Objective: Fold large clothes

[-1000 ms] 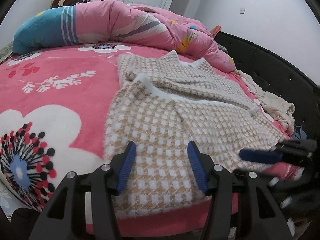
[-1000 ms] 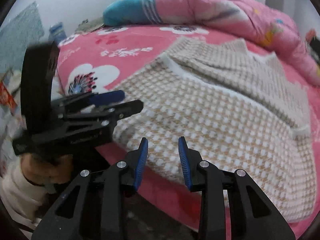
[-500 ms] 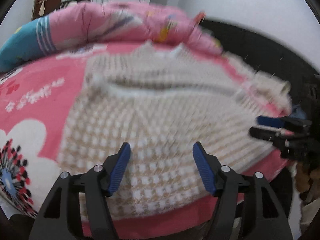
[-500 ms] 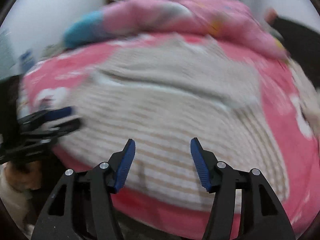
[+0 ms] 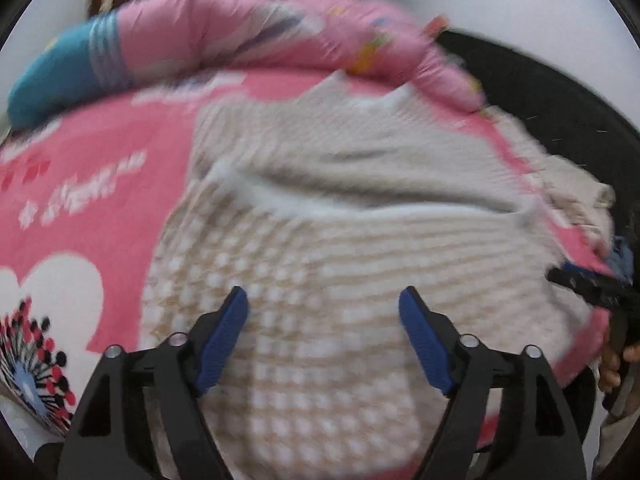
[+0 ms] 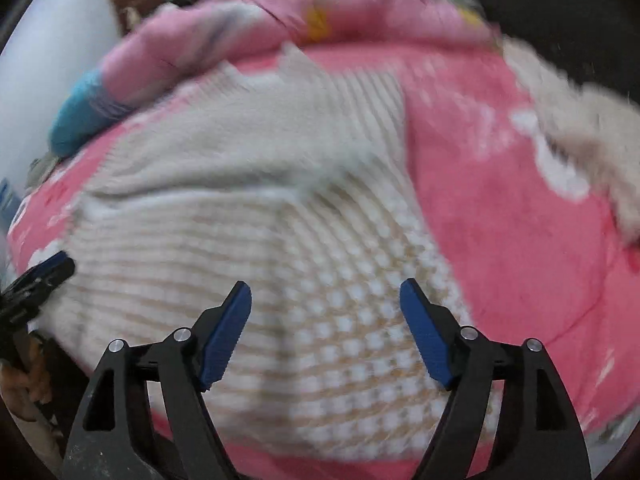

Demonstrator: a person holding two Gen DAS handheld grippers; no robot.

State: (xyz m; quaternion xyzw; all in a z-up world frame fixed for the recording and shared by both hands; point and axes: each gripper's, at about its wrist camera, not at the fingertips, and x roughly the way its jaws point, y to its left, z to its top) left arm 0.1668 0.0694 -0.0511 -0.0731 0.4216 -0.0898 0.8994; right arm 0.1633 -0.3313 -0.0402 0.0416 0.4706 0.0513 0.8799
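Observation:
A large beige and white checked knit sweater lies spread on the pink bed, its hem toward me; it also shows in the right wrist view. My left gripper is wide open and empty above the sweater's near left hem. My right gripper is wide open and empty above the near right hem. The right gripper shows at the right edge of the left wrist view. The left gripper shows at the left edge of the right wrist view. Both views are motion blurred.
The pink flowered bedsheet covers the bed. A rolled pink and blue quilt lies along the far side. A second cream garment lies heaped at the right by the dark bed frame.
Both grippers have opened wider. The left has swung right and the right has swung right along the hem, so each now faces the sweater squarely.

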